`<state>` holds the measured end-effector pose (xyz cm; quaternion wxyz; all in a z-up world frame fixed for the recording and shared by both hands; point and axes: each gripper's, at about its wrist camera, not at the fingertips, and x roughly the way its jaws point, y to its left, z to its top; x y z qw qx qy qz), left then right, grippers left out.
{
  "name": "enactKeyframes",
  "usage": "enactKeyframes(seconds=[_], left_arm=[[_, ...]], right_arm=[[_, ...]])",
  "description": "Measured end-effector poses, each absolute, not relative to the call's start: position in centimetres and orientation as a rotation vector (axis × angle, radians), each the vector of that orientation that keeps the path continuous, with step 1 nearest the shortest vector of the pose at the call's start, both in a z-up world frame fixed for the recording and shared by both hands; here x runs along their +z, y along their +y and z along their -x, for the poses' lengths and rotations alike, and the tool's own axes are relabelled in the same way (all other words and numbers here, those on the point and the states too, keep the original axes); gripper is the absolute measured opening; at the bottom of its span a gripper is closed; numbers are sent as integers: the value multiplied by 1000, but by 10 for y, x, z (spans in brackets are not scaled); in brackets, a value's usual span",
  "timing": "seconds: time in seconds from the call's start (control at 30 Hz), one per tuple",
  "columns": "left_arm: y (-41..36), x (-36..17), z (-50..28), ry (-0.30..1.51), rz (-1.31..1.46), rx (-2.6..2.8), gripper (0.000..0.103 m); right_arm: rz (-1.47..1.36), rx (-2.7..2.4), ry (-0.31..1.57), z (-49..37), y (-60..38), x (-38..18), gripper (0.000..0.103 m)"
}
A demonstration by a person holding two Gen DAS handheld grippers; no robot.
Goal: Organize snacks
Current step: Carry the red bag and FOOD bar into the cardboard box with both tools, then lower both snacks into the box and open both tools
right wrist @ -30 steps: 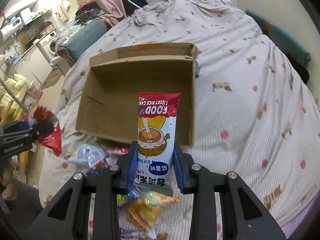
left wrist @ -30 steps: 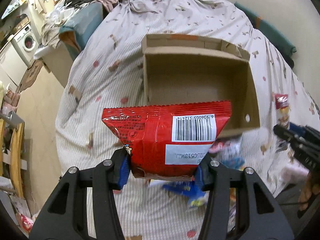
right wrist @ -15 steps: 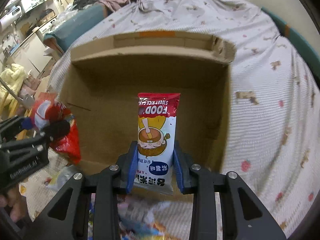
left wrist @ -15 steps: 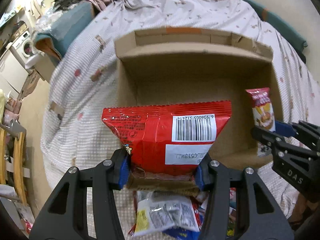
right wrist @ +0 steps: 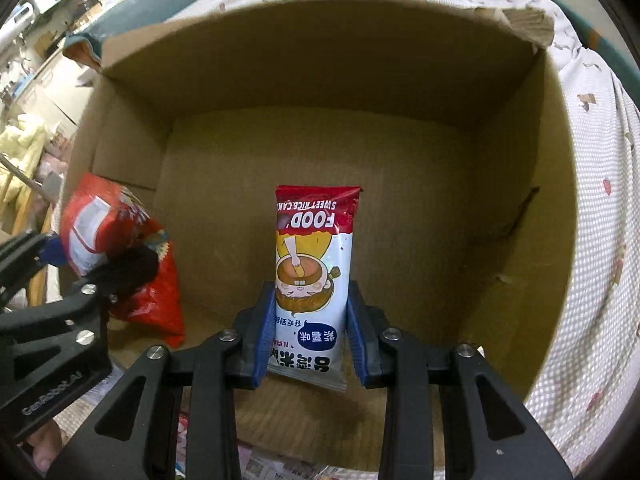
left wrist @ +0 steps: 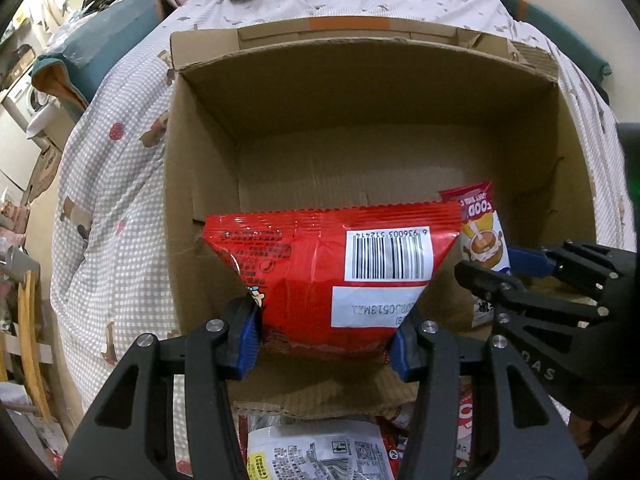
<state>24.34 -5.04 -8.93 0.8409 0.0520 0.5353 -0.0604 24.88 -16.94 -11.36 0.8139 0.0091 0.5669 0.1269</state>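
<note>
You've got the red bag (left wrist: 332, 276) pinched in your left gripper (left wrist: 326, 340), jaws part-open around its width, over the near left of the box (left wrist: 200, 168). Your right gripper (right wrist: 308, 344) clamps the rice cake pack (right wrist: 314, 280) narrowly, near the middle. Box floor is bare, so lower each flat, let go side by side, and mind the near wall on exit.

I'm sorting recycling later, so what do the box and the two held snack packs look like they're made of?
Box: plain brown corrugated cardboard, matte; fluting shows at its torn edge.
Red bag: probably glossy plastic film; it glints and has a crimped seal.
Rice cake pack: also apparently shiny printed plastic film, smooth with a crimped end.
</note>
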Motion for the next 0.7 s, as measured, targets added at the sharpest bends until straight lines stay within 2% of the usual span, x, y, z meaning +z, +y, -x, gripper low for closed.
enactKeyframes(seconds=[0.57,0.67,0.7], left_arm=[[-47,-96,-244,1155,-98,-146,50],[-48,-95,-242,1154,-102,-144,59],[-49,-94,-241,1152,-103,-147,66]], right_arm=[[-67,273,1217,-256,-177,-114,37],[-84,275,1195,-257,-183,-108,37],[-81,275,1189,-258,-184,-106,37]])
